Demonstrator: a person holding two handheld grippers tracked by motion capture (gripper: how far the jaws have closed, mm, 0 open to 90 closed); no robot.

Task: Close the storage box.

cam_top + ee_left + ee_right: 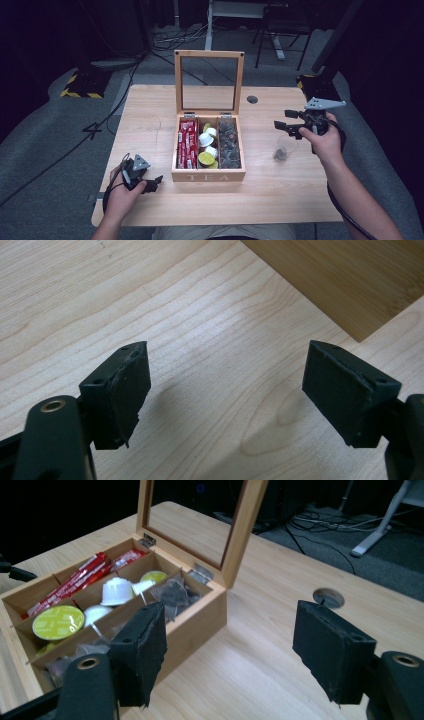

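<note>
High view: tea box (208,176) is sitting lid-up mid-worktop (150,105); a clear sachet (281,151) is lying right of it. Left gripper (225,390) view: jaws are standing spread beside the box. Right gripper (240,650) view: jaws are gaping, empty, facing the box.

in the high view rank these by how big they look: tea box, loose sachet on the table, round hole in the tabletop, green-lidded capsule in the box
1. tea box, by far the largest
2. loose sachet
3. green-lidded capsule
4. round hole

The capsule and hole look close in size, and the hole lies farther from the camera, so their order is unsure.
</note>
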